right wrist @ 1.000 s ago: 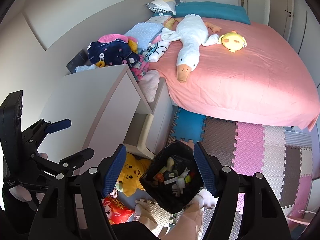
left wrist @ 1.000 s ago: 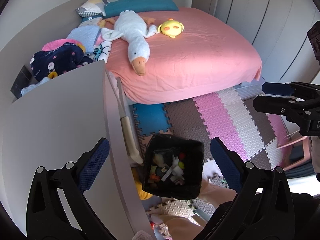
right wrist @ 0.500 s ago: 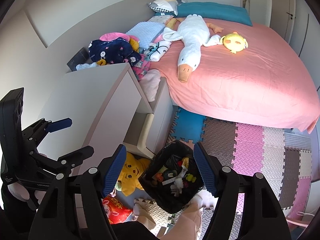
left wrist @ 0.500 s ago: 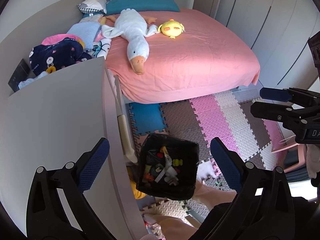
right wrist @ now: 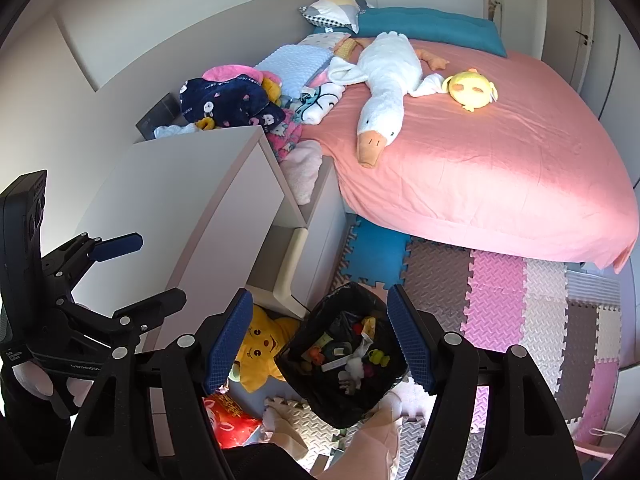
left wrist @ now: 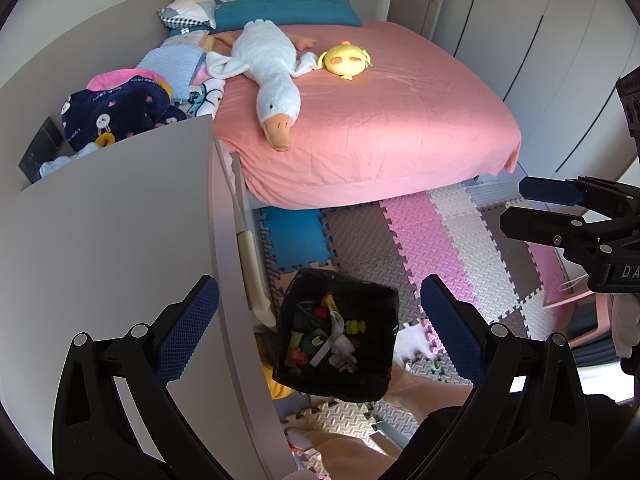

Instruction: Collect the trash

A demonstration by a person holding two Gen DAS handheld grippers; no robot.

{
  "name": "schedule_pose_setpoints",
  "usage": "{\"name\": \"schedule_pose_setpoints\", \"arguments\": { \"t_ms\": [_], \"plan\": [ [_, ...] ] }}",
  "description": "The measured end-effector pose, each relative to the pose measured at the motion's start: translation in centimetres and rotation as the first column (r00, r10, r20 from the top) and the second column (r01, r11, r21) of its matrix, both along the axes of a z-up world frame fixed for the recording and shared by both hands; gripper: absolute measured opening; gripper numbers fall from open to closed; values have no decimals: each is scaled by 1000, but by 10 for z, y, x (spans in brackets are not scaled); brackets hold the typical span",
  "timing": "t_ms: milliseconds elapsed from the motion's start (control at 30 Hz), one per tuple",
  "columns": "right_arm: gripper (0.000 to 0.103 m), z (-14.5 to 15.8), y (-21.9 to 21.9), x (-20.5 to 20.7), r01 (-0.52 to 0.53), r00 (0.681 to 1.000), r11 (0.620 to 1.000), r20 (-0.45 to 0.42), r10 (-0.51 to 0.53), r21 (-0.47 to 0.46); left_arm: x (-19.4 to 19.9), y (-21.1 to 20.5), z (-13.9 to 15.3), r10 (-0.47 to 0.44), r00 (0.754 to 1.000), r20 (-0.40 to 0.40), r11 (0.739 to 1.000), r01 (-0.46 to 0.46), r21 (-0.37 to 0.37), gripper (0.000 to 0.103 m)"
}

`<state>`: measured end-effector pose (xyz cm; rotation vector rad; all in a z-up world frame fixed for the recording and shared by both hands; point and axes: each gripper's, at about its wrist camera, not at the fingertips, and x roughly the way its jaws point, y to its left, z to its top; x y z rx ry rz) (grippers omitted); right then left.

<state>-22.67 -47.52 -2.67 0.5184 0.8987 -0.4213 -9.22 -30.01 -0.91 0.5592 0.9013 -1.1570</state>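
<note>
Black-lined trash bin (left wrist: 338,340) on foam mat (left wrist: 420,240) beside dresser (left wrist: 112,232), part full. Left gripper (left wrist: 316,320), right gripper (right wrist: 320,332) both spread, empty. Risk: mistaking plush toys for trash.

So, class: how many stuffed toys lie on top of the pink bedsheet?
2: a long white plush goose in the middle, and a round yellow plush chick beside its wing. Others may hide in the bedside clothes pile.

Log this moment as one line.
left gripper: open, empty | right gripper: open, empty | trash bin: on floor below, holds litter
</note>
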Motion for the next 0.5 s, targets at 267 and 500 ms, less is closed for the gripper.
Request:
{"name": "schedule_pose_setpoints", "arguments": {
  "t_ms": [267, 500],
  "plan": [
    [70, 0, 1, 0, 0, 1000, 1000, -1, 0, -3, 0, -1, 0, -8, 1000, -3, 1000, 8, -3, 97],
    [70, -1, 1, 1, 0, 1000, 1000, -4, 0, -5, 0, -2, 0, -19, 1000, -7, 1000, 18, -3, 97]
  ]
}}
